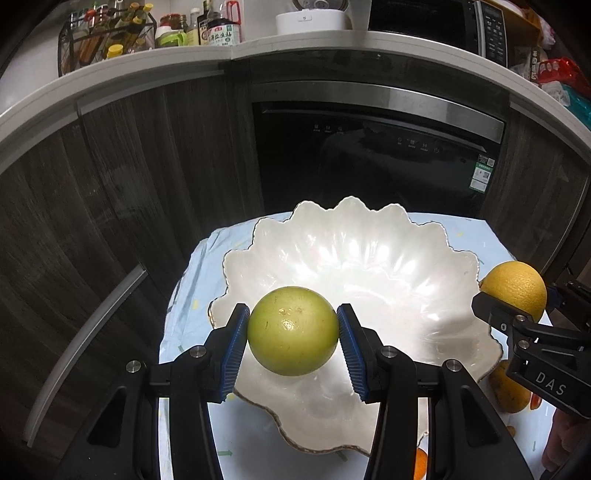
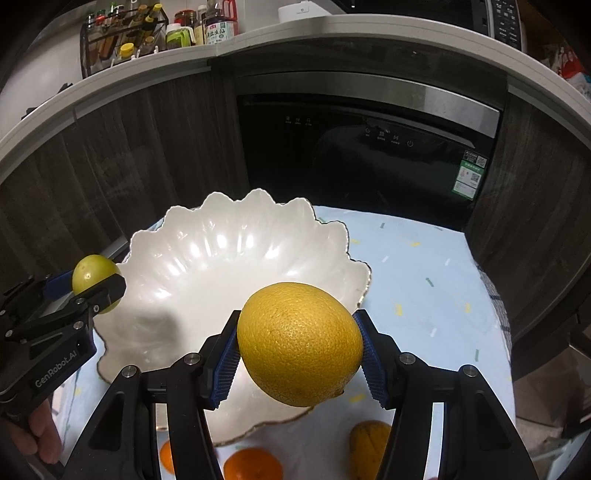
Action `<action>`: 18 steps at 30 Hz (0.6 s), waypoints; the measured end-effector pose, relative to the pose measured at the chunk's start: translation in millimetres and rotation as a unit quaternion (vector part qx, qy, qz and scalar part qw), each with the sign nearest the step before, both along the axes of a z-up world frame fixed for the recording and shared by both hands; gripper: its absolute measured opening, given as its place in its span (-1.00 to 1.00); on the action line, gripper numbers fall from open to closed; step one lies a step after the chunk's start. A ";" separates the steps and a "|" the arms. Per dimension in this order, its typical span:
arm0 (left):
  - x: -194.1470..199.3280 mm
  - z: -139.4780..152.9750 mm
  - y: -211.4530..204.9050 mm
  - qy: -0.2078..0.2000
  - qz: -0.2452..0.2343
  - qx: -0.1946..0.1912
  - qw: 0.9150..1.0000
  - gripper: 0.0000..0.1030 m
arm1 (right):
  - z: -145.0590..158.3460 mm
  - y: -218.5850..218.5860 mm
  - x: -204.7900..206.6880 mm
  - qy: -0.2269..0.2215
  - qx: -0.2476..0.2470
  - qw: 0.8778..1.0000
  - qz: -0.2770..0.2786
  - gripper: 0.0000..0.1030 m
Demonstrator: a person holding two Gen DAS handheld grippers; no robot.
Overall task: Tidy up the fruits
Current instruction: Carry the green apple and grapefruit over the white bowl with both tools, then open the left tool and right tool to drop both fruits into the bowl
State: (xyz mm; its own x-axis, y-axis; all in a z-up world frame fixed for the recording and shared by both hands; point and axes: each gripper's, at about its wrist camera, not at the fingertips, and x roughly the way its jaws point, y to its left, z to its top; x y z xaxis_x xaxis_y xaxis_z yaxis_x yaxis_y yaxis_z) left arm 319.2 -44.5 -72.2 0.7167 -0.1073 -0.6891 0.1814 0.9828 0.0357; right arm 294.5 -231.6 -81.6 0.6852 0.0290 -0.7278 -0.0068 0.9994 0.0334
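Observation:
My left gripper (image 1: 293, 334) is shut on a round green fruit (image 1: 293, 331), held in the air over the near part of a white scalloped bowl (image 1: 369, 251). The right gripper (image 2: 299, 349) is shut on a large yellow citrus fruit (image 2: 300, 343), above the bowl's (image 2: 207, 251) right front rim. Each wrist view catches the other gripper from the side: the yellow citrus (image 1: 517, 286) at the right edge, the green fruit (image 2: 94, 278) at the left edge. The bowl holds nothing.
The bowl stands on a small table with a pale blue patterned cloth (image 2: 424, 280). Oranges (image 2: 253, 463) and another yellow fruit (image 2: 369, 443) lie on the cloth near me. Dark cabinets and a built-in dishwasher (image 1: 376, 155) stand behind, under a countertop with bottles (image 1: 218, 29).

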 end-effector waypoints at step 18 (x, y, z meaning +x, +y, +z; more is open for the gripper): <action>11.1 -21.9 1.5 0.048 0.012 0.017 0.999 -0.06 | -2.9 3.8 10.3 0.003 -0.023 1.000 -0.014 0.45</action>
